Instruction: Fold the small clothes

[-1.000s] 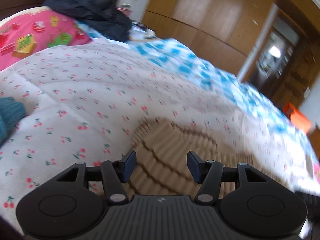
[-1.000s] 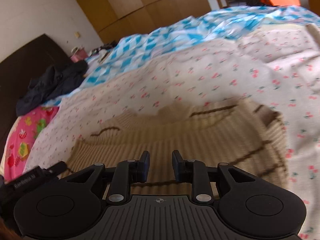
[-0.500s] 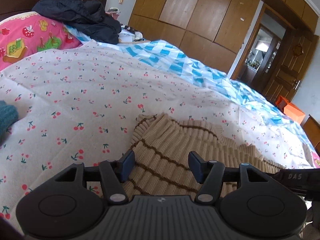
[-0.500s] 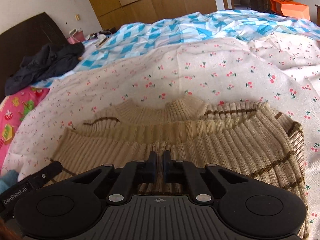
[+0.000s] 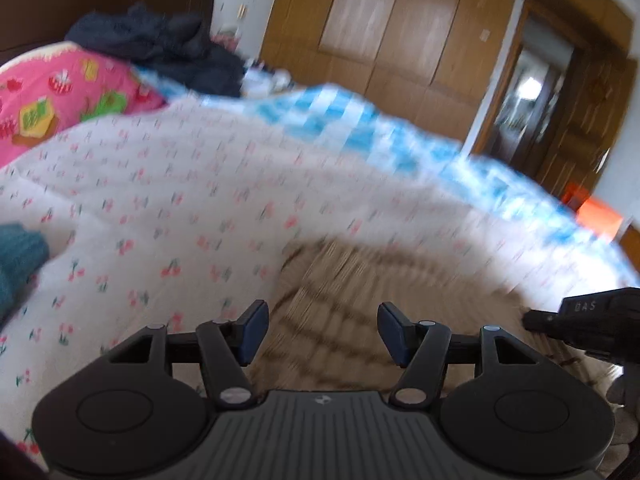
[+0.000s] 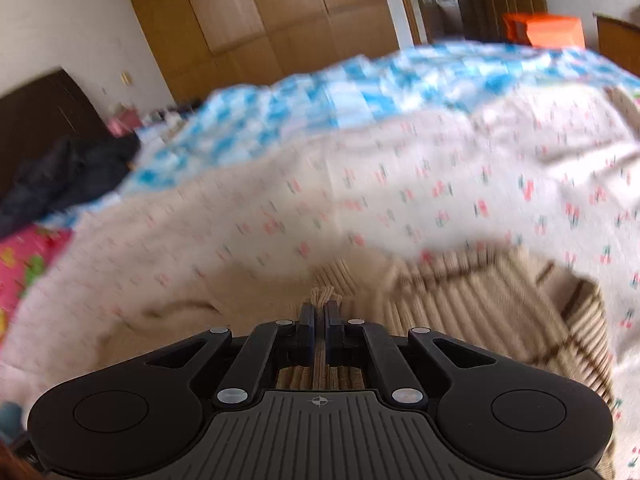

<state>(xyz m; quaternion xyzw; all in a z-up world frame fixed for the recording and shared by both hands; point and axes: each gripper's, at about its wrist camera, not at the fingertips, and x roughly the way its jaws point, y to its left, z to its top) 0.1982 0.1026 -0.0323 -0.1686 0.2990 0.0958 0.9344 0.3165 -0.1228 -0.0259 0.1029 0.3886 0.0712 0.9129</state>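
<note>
A beige ribbed sweater (image 5: 340, 272) with brown stripes lies on the cherry-print bedspread (image 5: 180, 200). My left gripper (image 5: 320, 332) hovers open over the sweater's left part, and no fabric is pinched between its blue pads. In the right wrist view my right gripper (image 6: 320, 320) is shut on a bunched fold of the sweater (image 6: 480, 300), a tuft of knit sticking out past its fingertips. The fabric around the grip is lifted and creased. The right gripper's body (image 5: 592, 320) shows at the right edge of the left wrist view. Both views are blurred.
A teal knitted garment (image 5: 16, 256) lies at the left edge of the bed. Further back are a pink pillow (image 5: 60, 92), a heap of dark clothes (image 5: 160, 48) and a blue checked quilt (image 5: 360, 128). An orange box (image 5: 596, 216) sits beyond the bed near wooden wardrobes.
My right gripper has closed on the sweater's near edge and carried it forward, bunching the knit. The left gripper has stayed open over the sweater.
</note>
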